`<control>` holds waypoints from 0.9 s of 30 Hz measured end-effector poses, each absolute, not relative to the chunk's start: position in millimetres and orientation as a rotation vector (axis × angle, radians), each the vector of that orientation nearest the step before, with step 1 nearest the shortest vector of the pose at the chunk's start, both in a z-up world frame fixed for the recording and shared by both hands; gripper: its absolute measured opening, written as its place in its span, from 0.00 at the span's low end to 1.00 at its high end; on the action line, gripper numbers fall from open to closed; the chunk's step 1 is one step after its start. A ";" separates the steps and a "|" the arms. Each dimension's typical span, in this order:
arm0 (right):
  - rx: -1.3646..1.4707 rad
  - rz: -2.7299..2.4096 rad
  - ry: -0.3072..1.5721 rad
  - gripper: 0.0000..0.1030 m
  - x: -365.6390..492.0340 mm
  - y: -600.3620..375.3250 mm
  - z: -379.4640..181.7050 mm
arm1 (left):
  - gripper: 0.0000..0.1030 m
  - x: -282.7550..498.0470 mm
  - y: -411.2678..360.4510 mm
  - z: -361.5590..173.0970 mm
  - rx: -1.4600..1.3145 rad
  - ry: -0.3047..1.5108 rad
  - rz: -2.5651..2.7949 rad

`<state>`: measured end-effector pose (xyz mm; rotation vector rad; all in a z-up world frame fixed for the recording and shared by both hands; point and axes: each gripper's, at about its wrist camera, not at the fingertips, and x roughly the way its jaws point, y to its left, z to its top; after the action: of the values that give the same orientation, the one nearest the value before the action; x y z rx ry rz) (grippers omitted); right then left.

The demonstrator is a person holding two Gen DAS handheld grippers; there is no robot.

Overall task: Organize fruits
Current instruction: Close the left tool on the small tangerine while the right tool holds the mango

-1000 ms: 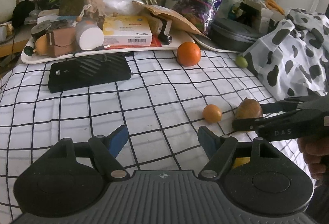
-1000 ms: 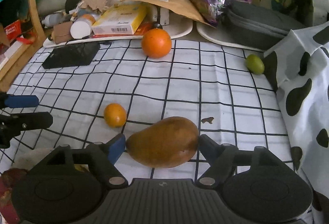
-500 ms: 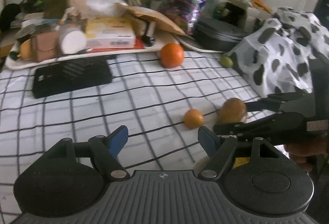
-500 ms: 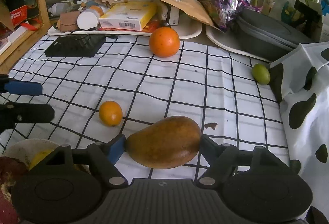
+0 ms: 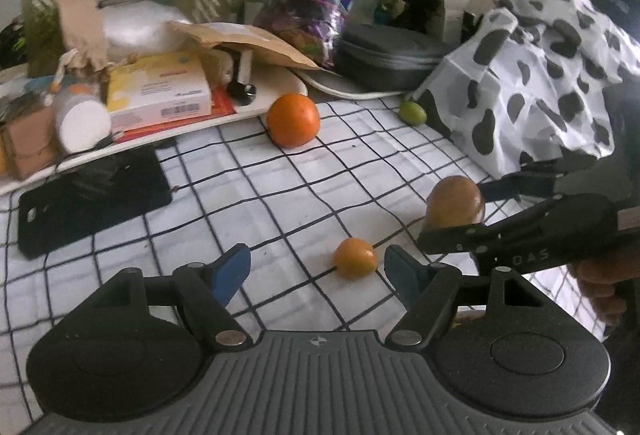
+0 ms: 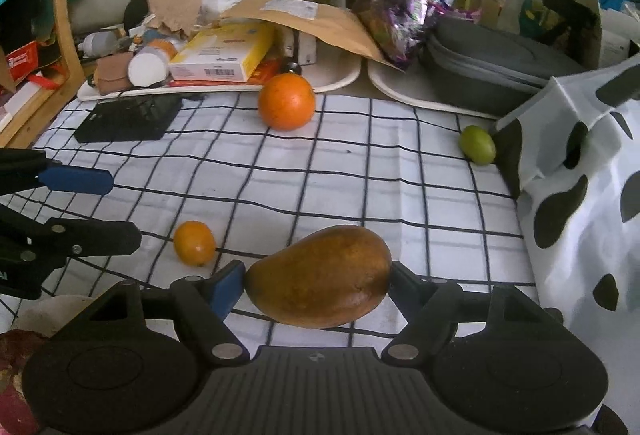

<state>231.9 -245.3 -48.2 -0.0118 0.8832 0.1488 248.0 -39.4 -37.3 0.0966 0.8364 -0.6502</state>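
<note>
Mango (image 6: pixel 320 277) gripped end to end in the right gripper (image 6: pixel 316 285), both pads pressed against it, sitting low centre of the right wrist view and at mid right of the left wrist view; lifted or resting on the checked cloth (image 6: pixel 360 171), cannot tell. Unchanged in that hold over the last second, the right hand barely moving.

Left gripper (image 5: pixel 318 269) spread and empty, now swung so that the small orange (image 5: pixel 355 258) lies just inside its right finger at lower centre; a second ago that fruit sat well off to the right of the fingers. Seen from the right wrist view, same gripper reaching in from the left edge, near the small orange but not touching.

Meaning for the task, as a judgement: mango secured, small orange lined up as the next pick, not yet grasped. A little more shift needed to centre it between the fingers before closing.

Still loose on the cloth: big orange (image 5: pixel 293 119) at upper centre by the tray (image 5: pixel 280 101), lime (image 5: pixel 412 112) at upper right against the spotted fabric (image 5: pixel 540 95). Plate (image 6: pixel 52 309) with something dark red at lower left of the right wrist view, probably the collecting spot.
</note>
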 end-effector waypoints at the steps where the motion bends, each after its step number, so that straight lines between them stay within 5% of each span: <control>1: -0.008 0.146 0.885 0.76 232.2 -247.2 -48.4 | 0.70 249.7 -43.2 -39.3 0.115 0.840 -0.659; 5: 0.013 0.140 0.883 0.76 233.0 -254.9 -47.0 | 0.56 252.7 -57.3 -46.1 0.190 0.855 -0.703; 12: 0.030 0.143 0.892 0.75 233.6 -260.9 -46.9 | 0.52 252.8 -73.3 -53.8 0.280 0.841 -0.756; 14: 0.034 0.146 0.892 0.75 233.4 -261.6 -46.5 | 0.41 252.7 -76.1 -55.0 0.298 0.835 -0.767; 24: 0.047 0.154 0.895 0.71 232.5 -263.2 -45.1 | 0.37 250.9 -88.6 -63.1 0.345 0.841 -0.806; 27: 0.049 0.153 0.897 0.70 232.1 -263.3 -45.3 | 0.28 249.7 -91.1 -64.2 0.345 0.842 -0.819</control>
<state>232.1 -263.3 -45.3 0.0492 0.8975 0.1532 249.7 -91.1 -64.2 0.3446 0.8421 -0.8185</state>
